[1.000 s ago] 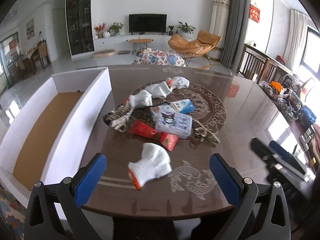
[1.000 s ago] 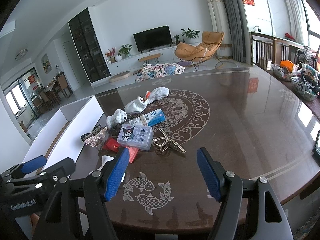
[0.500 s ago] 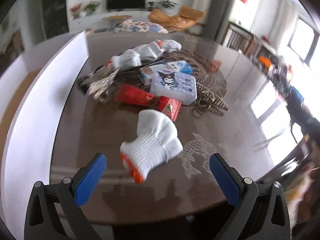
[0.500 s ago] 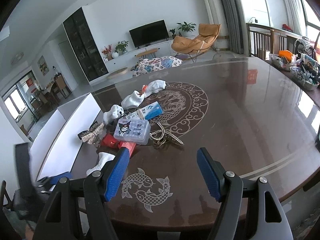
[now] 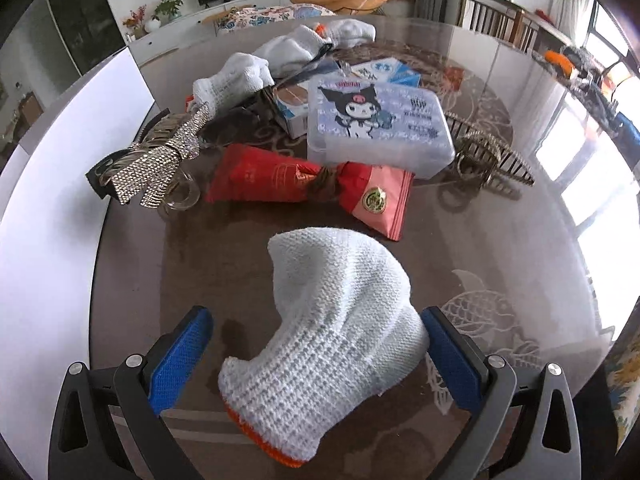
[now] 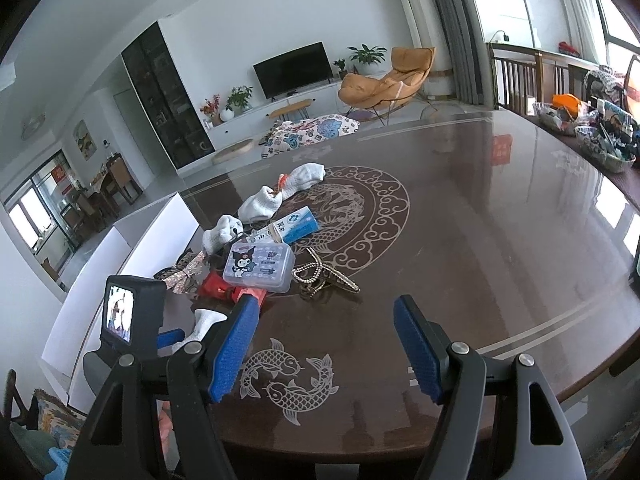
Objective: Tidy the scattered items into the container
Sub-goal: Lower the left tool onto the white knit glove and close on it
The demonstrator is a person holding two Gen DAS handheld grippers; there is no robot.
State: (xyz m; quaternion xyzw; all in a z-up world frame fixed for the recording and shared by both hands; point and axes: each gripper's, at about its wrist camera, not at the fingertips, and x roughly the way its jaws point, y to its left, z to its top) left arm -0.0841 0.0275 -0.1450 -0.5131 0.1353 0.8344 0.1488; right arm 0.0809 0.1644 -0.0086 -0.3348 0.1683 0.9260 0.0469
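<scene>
A white knitted sock with an orange cuff (image 5: 332,344) lies on the dark table between the open fingers of my left gripper (image 5: 318,360), which straddles it without pinching. Behind it sit a red packet (image 5: 304,184), a clear cartoon box (image 5: 376,124), a glittery bow clip (image 5: 160,160), a metal hair claw (image 5: 492,160) and more white socks (image 5: 236,80). The white container (image 5: 52,200) stands along the left. My right gripper (image 6: 326,352) hangs open over the fish inlay, right of the left gripper (image 6: 168,338) and the pile (image 6: 260,260).
The white container (image 6: 132,264) runs along the table's left edge. A blue-white carton (image 6: 296,226) lies in the pile. Baskets of clutter (image 6: 592,136) stand on a sideboard at far right. The right part of the table (image 6: 500,240) shows bare glossy wood.
My left gripper has dropped and moved forward, so the sock now sits between its fingers. The right gripper has barely shifted and stays open.
</scene>
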